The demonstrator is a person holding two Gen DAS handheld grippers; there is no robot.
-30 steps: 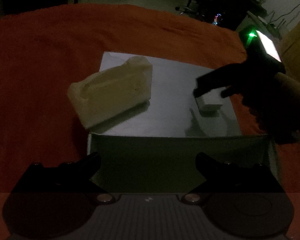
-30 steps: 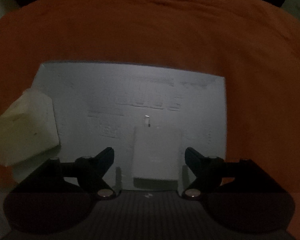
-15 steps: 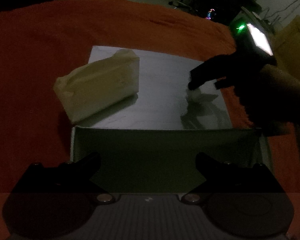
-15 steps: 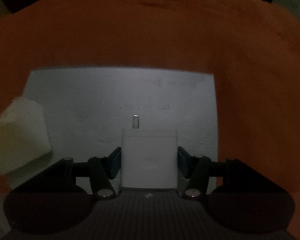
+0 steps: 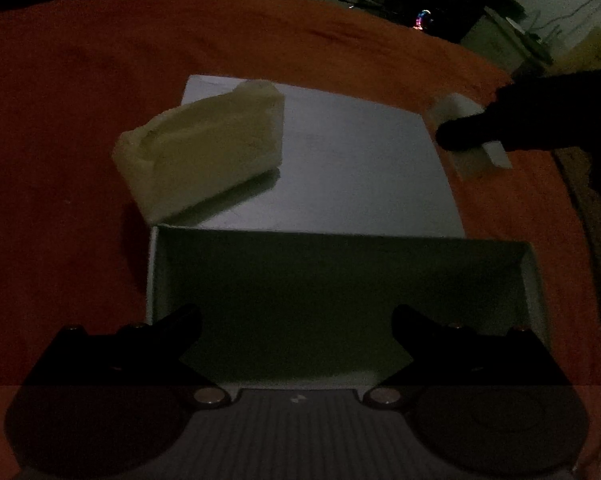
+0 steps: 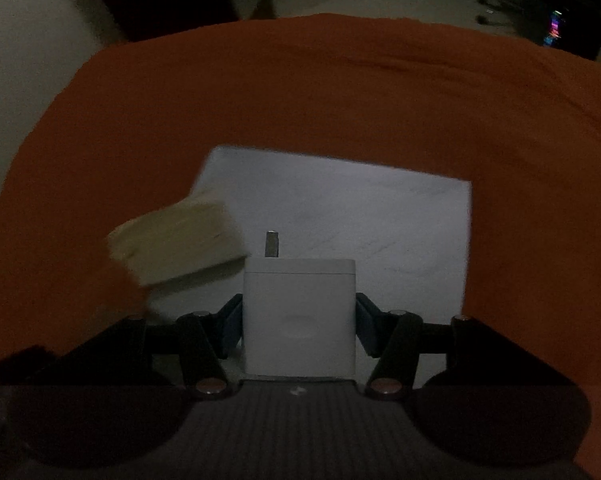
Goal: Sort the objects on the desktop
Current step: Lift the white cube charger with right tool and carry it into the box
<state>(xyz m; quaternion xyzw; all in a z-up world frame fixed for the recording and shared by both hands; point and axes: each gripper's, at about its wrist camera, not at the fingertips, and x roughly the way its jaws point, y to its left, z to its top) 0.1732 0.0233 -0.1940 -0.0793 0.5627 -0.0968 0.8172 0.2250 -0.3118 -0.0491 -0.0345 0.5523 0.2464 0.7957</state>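
Dim light shows one white cube-shaped plug charger [image 6: 299, 316], one pale yellow crumpled tissue pack [image 5: 204, 152], one flat white lid panel [image 5: 352, 168] and one open white cardboard box [image 5: 340, 300], all on one orange cloth [image 5: 80, 120].

In my right wrist view, my right gripper [image 6: 299, 326] is closed partway on the charger: both fingers press its left and right sides, and a metal prong sticks out from its far face. I hold it in the air over the near part of the lid panel, with the tissue pack to its left. In my left wrist view the same charger [image 5: 470, 136] shows at the panel's right edge, over the cloth, partly hidden by a dark finger of the right gripper [image 5: 484, 132].

My left gripper [image 5: 296, 330] is wide open, holding nothing, its fingers spread above the box's near side. The tissue pack lies on the panel's left part, overhanging onto the cloth.
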